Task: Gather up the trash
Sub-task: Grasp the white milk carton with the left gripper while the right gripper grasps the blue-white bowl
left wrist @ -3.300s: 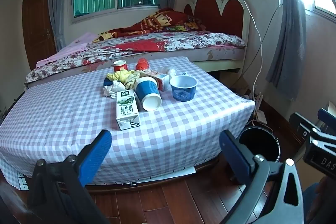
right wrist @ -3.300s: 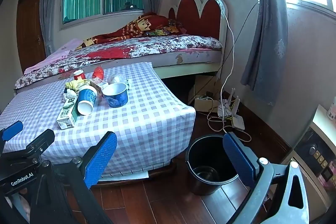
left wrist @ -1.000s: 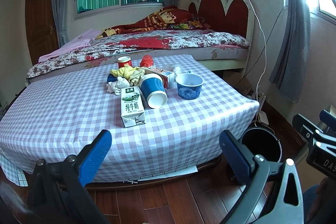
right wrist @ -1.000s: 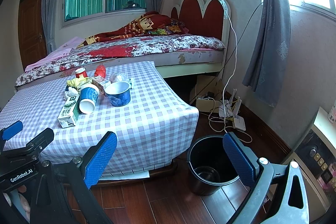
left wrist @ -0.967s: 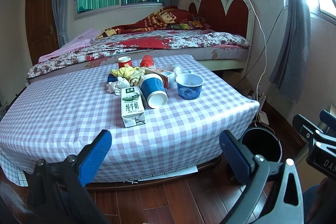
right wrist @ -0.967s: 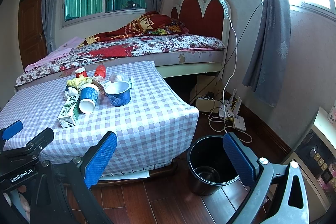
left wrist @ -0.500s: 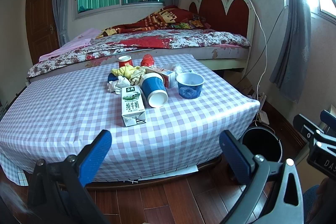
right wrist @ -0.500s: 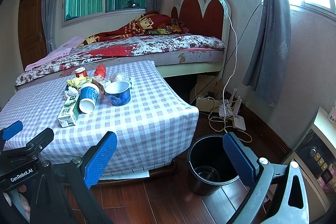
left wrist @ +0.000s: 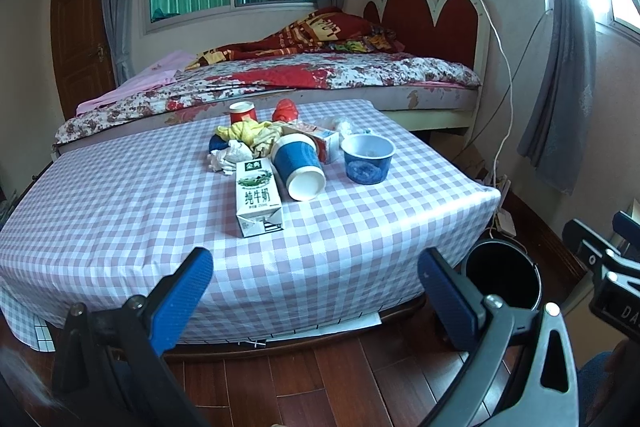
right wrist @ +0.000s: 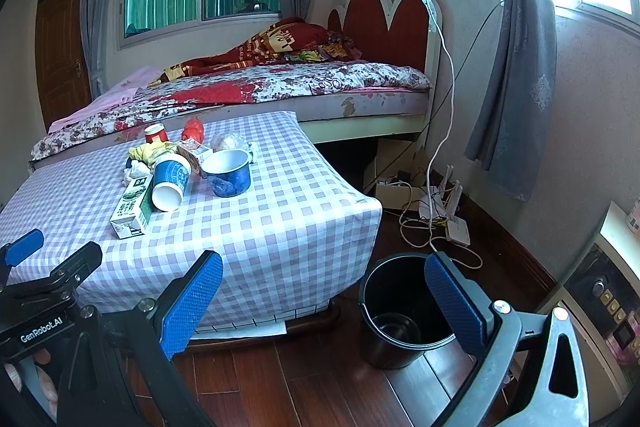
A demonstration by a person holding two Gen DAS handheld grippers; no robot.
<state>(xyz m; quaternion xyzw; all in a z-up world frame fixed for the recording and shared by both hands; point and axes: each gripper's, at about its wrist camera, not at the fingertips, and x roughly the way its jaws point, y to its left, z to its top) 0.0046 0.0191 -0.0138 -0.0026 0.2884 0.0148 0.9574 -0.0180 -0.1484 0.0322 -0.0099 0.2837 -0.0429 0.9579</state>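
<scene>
Trash lies in a heap on the checked table: a milk carton lying flat, a tipped blue paper cup, a blue bowl, crumpled tissue, a yellow wrapper, a red cup. The carton, cup and bowl also show in the right wrist view. A black bin stands on the floor right of the table, also in the left wrist view. My left gripper is open and empty before the table's front edge. My right gripper is open and empty, beside the bin.
A bed with a red headboard stands behind the table. Cables and a router lie on the wooden floor by the right wall. A cabinet stands at far right. Curtains hang at the right wall.
Both views have crept slightly closer to the table. Both grippers stay open and empty; nothing on the table has moved.
</scene>
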